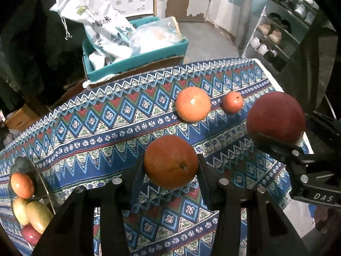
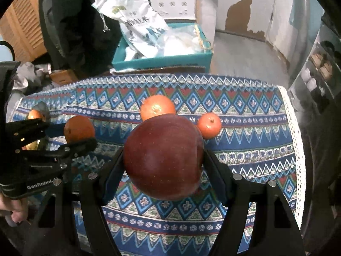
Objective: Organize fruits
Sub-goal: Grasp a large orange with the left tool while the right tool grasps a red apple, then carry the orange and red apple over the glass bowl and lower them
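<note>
My left gripper [image 1: 170, 164] is shut on an orange [image 1: 171, 162] and holds it above the patterned tablecloth [image 1: 89, 140]. My right gripper [image 2: 164, 160] is shut on a big dark red apple [image 2: 163, 156], also lifted off the cloth. The apple [image 1: 276, 117] shows in the left wrist view at the right, and the held orange [image 2: 79, 129] in the right wrist view at the left. A large orange [image 1: 192, 104] and a small orange fruit [image 1: 233, 102] lie on the cloth behind. A clear bowl [image 1: 32, 170] at the left edge holds several fruits.
A teal cardboard box [image 1: 136, 61] with white bags stands on the floor beyond the table's far edge. A shoe rack [image 1: 283, 27] is at the back right. The table's right edge has white lace trim [image 2: 297, 149]. A hand [image 2: 15, 211] grips the left tool.
</note>
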Available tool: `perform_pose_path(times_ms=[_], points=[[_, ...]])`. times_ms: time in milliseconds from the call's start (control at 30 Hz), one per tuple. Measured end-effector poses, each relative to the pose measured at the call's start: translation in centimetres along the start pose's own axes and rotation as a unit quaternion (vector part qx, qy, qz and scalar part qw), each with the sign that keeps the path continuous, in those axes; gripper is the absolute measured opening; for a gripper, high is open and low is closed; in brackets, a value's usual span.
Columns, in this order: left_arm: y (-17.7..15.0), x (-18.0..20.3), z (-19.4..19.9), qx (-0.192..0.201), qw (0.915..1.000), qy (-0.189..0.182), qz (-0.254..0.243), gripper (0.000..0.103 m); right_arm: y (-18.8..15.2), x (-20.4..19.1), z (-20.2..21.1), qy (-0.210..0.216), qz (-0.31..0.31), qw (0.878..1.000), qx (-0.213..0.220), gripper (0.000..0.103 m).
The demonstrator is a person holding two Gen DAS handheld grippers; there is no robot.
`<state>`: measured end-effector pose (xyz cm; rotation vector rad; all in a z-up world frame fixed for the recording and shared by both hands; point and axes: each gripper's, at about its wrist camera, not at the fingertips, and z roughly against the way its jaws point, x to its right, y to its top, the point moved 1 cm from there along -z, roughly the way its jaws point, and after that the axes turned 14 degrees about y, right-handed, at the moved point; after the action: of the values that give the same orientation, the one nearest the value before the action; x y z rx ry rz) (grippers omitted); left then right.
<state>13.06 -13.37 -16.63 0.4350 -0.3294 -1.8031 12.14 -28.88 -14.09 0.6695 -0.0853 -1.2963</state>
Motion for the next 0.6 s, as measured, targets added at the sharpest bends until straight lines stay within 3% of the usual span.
perform_pose_path(times_ms=[600], points=[[-1.8,-3.2,6.7,0.053,0.9985,0.009,0.001,0.047,1.8,-5.6,2.1,0.022,0.047,0.998,0.028,0.073]])
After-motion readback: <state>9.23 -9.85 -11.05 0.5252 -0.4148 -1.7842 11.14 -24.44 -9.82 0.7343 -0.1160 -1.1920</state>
